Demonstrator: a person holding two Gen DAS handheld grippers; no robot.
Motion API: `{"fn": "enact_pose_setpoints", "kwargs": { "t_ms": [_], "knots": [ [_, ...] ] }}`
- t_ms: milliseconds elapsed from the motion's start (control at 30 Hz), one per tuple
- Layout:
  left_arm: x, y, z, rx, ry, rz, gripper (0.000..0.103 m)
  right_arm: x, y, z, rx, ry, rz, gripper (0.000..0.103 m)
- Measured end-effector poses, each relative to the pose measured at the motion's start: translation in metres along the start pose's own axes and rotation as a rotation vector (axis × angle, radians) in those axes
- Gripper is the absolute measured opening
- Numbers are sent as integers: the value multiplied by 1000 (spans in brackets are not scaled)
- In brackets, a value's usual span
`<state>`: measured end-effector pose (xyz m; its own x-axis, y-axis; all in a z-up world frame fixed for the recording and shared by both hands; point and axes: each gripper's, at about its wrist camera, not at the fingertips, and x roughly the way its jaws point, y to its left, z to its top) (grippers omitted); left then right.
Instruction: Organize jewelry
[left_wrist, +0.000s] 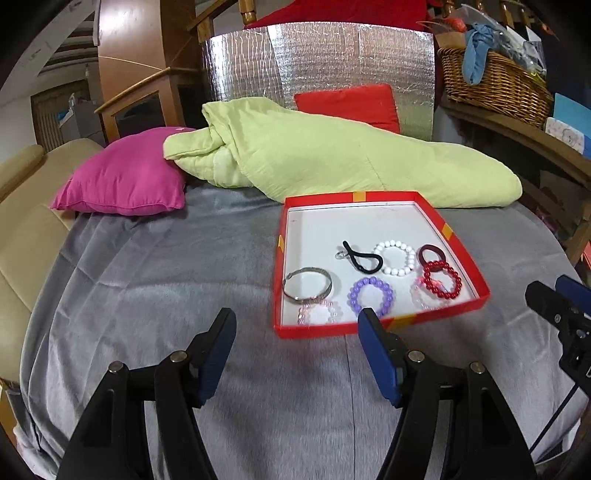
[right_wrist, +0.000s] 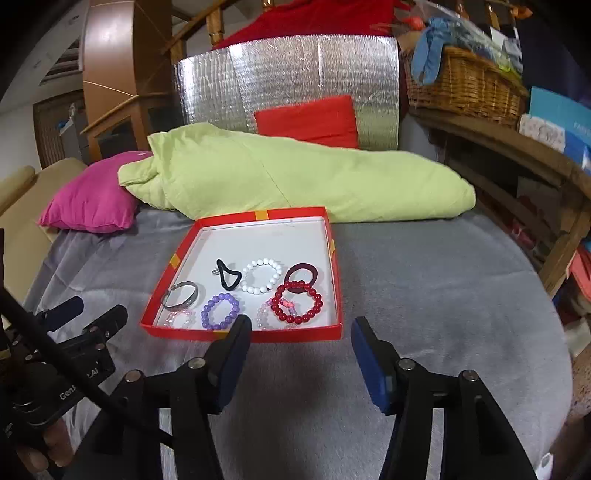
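**Both jaws open and empty in front of the jewelry box**

From my left wrist, my left gripper (left_wrist: 297, 332) hangs over the grey blanket (left_wrist: 166, 280), jaws spread wide with nothing between them. Just ahead and a little right sits the red box (left_wrist: 373, 326) with its white floor. Inside lie a silver bangle (left_wrist: 306, 286), a purple bead bracelet (left_wrist: 371, 291), a white bead bracelet (left_wrist: 394, 257), a red bead bracelet (left_wrist: 442, 279), a black hair tie (left_wrist: 360, 258), a dark red hair tie (left_wrist: 430, 254) and two clear bead bracelets along the near wall. The red bracelet overlaps the dark red tie. Behind the box lie a green quilt (left_wrist: 332, 155) and a pink cushion (left_wrist: 125, 181). My right gripper (left_wrist: 557, 299) shows at the right edge.

From my right wrist, my right gripper (right_wrist: 301, 338) also stands open and empty, its left finger in front of the box's near wall (right_wrist: 177, 330). The jewelry all rests inside the box. My left gripper (right_wrist: 86, 314) is at the lower left, beside the box's near left corner. A wicker basket (right_wrist: 465, 85) sits on a wooden shelf at upper right.
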<state>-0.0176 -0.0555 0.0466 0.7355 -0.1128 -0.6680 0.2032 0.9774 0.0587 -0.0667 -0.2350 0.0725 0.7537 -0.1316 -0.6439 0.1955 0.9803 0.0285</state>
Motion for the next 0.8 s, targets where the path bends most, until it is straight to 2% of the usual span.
{"fn": "enact_pose_setpoints", "kwargs": {
  "t_ms": [133,233,367,800],
  "knots": [
    [-17,9,-15,-21,-6,7,69,-19,0,-8,-13,-29,-11,63],
    [-28,14,-29,-39,-4,21,69,-29,0,-15,0,-25,0,63],
    [-37,15,-43,-43,12,11,69,-39,9,-31,-44,-18,-12,63],
    [-46,13,-45,-35,-7,-4,69,-43,27,-37,-95,-23,-27,63]
  ]
}}
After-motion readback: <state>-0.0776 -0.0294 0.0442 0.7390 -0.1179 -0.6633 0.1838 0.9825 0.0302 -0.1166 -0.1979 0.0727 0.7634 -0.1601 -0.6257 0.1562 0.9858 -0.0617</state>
